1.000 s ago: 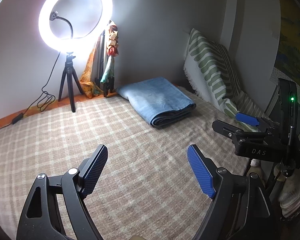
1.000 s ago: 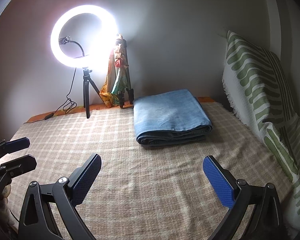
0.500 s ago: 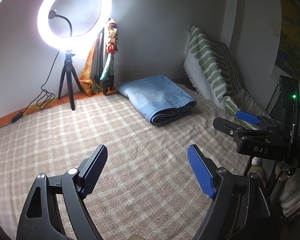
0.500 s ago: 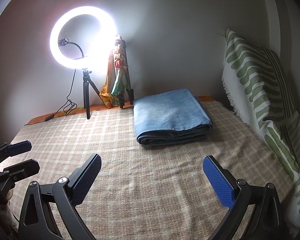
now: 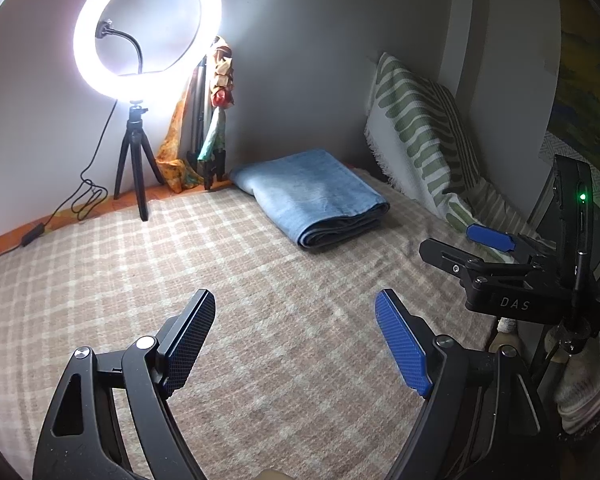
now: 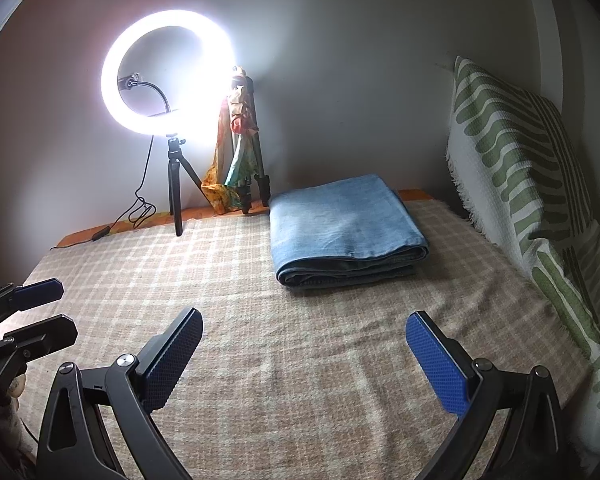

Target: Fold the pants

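"DAS" in pale letters, right tool (image 5: pixel 456 244) body

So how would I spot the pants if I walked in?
Look at the bed with the checked blanket. Toward the far wall, right of the ring light, lies a neat folded stack: the pants. They are the only plain blue denim there.

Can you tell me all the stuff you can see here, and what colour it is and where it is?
pants: one, blue denim, folded, lying far on the blanket
blanket: one, beige checked, covering the bed
ring light: one, white, lit, on a black tripod by the far wall
scarf: one, orange and green, draped on a second tripod beside the light
cushion: one, white with green stripes, leaning at the right
left gripper: one, black with blue pads, open, empty
right gripper: one, black with blue pads, open, empty
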Demonstrator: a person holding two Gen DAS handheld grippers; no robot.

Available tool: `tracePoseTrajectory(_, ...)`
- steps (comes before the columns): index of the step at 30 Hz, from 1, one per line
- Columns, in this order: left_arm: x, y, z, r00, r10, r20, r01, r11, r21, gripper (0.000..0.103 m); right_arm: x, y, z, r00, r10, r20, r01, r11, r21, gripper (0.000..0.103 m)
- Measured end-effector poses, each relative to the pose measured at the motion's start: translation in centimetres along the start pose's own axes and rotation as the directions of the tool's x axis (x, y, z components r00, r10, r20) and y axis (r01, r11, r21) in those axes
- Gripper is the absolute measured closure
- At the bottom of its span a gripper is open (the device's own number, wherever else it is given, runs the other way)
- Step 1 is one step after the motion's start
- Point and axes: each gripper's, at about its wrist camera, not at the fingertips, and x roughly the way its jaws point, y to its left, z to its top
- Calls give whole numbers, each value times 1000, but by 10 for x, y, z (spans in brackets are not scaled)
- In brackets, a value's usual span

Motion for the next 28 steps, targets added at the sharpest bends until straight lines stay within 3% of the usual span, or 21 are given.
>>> tracePoseTrajectory(28,0,4,0,997,73,-6,-73,997,-8,21,11,1,-5,1000,9,-17,-9,1000,3,0)
